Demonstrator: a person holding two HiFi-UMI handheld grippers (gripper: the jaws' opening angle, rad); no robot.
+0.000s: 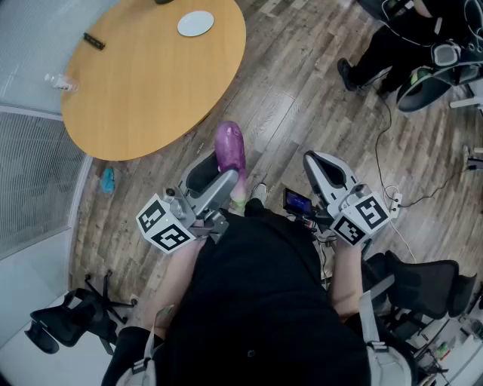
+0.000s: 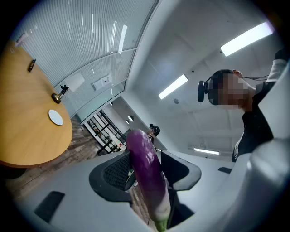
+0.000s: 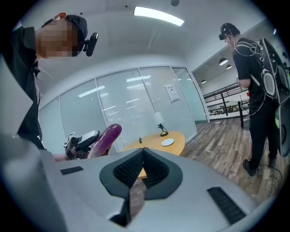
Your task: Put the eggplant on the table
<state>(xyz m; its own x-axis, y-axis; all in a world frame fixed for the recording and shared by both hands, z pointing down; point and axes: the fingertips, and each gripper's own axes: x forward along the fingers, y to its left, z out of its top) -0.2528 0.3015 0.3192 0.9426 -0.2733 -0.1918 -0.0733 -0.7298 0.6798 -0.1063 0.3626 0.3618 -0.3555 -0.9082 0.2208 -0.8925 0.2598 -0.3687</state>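
Purple and glossy, the eggplant [image 1: 230, 147] sits clamped in the left gripper [image 1: 219, 181], whose jaws stand wide around it and press on its lower half. Its rounded end sticks out past the jaw tips and its green stem end points back towards the person. In the head view the eggplant hangs above the wood plank floor [image 1: 302, 90], just off the near edge of the round wooden table [image 1: 151, 83], touching neither. The right gripper [image 1: 324, 170] is held well apart to the other side of the person's body. Its own view shows its black ribbed pads [image 3: 156, 170] brought together at the tips, with nothing between them. On the far part of the tabletop lie a white plate [image 1: 195, 23] and, nearer the left edge, a small black object [image 1: 93, 41] too small to name. The right gripper view also shows a small lamp [image 3: 159, 123] standing on the table beyond the plate. Another person [image 3: 253, 86] in dark clothes stands on the floor to the right.
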